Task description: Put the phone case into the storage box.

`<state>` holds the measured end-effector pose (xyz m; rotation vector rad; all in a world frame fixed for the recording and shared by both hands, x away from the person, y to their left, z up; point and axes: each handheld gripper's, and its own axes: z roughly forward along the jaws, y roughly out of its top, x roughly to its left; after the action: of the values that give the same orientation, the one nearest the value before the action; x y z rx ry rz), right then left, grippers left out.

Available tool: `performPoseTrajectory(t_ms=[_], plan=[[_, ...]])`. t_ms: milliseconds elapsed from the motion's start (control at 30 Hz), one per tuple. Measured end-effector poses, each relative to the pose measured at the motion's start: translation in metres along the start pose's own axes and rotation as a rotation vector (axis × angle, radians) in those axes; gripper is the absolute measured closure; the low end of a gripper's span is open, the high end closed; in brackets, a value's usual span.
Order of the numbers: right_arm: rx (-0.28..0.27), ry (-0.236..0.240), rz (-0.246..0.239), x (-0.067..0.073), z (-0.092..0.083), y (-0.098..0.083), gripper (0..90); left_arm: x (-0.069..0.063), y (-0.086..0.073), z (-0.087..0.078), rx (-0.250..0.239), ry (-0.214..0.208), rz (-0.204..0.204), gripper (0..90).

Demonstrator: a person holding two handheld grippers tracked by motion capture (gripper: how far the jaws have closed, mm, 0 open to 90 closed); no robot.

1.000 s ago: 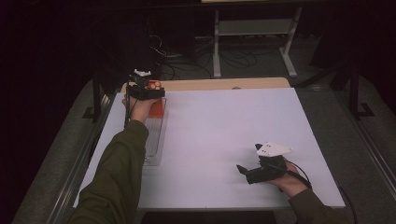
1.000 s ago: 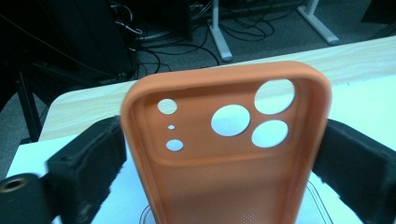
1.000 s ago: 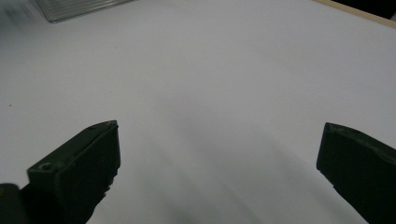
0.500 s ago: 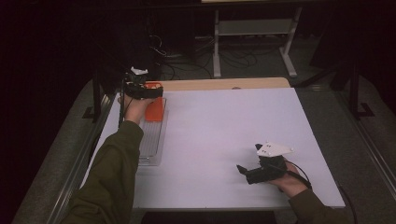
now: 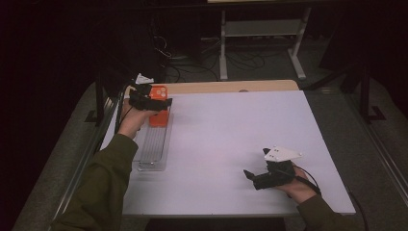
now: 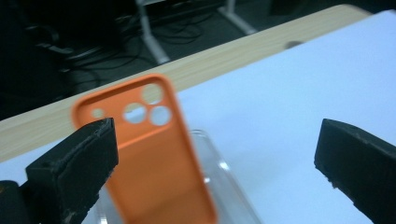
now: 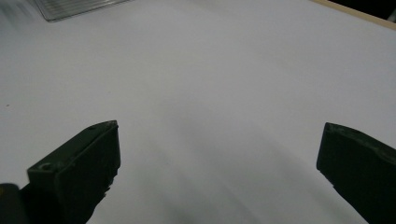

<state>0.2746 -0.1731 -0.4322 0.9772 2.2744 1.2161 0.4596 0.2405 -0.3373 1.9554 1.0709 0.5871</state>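
An orange phone case (image 5: pixel 159 115) stands upright at the far end of a clear ribbed tray (image 5: pixel 153 147) on the left side of the white table (image 5: pixel 231 130). My left gripper (image 5: pixel 163 102) hovers at the case's top, open. In the left gripper view the case (image 6: pixel 149 158) rises between the wide-apart jaws, close to the left one, with its camera holes at the top; whether it touches that jaw I cannot tell. My right gripper (image 5: pixel 250 175) rests open near the front right of the table, nothing between its jaws (image 7: pixel 217 154).
A wooden strip (image 5: pixel 231 86) runs along the table's far edge, with dark floor, cables and a metal stand (image 5: pixel 260 33) beyond. A corner of the clear tray (image 7: pixel 79 7) shows far off in the right gripper view.
My left gripper has shifted slightly toward the near side, and more of the case's top now shows beyond it. The right gripper has stayed put.
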Motion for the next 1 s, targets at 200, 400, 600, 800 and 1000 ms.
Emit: performPoseTrajectory(t_ms=[200,400,600,800,1000], plan=[[0.000,0.000,0.003,0.000,0.000,0.000,0.0,-0.017,-0.005,-0.017,-0.031,-0.102,0.042,0.0],[0.002,0.005,0.006,0.001,0.000,0.001,0.0,-0.034,-0.014,-0.029,-0.048,-0.181,0.069,0.0],[0.001,0.005,0.006,0.001,-0.001,0.001,0.0,-0.051,-0.027,-0.040,-0.054,-0.242,0.083,0.0],[-0.004,0.017,-0.003,-0.001,-0.004,0.004,0.0,-0.063,-0.040,-0.049,-0.066,-0.289,0.105,0.0],[-0.035,0.035,-0.002,-0.005,-0.011,0.010,0.0,-0.074,-0.059,-0.058,-0.066,-0.326,0.126,0.0]])
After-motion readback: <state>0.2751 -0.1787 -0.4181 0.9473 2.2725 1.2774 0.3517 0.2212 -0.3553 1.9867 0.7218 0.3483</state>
